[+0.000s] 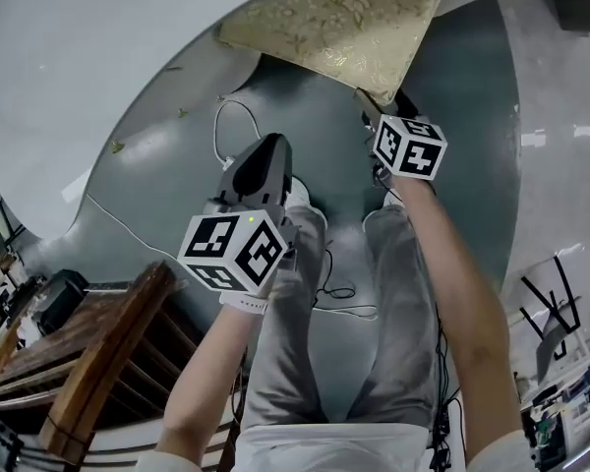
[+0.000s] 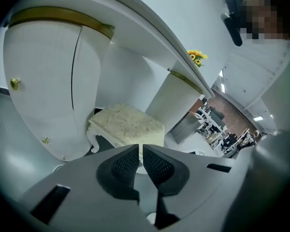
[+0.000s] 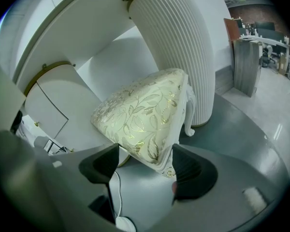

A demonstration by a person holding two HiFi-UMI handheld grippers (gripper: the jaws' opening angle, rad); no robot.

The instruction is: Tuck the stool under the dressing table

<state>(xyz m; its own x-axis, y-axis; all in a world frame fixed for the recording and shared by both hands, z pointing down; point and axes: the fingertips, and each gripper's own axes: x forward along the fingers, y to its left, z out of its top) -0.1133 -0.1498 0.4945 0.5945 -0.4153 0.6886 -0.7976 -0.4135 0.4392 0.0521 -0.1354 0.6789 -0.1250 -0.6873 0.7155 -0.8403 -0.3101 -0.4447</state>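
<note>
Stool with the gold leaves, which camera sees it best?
The right gripper view: the stool fills the middle, close enough to see its leafy gold cushion and a curly leg. The left gripper view shows it smaller, its near edge hidden by the jaws. The head view only catches its cushion top from above.

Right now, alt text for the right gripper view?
The right gripper appears to clamp the near corner of a cream, leaf-patterned stool between its widely spread jaws. Behind the stool stands the white dressing table with its ribbed leg, on a grey floor.
</note>
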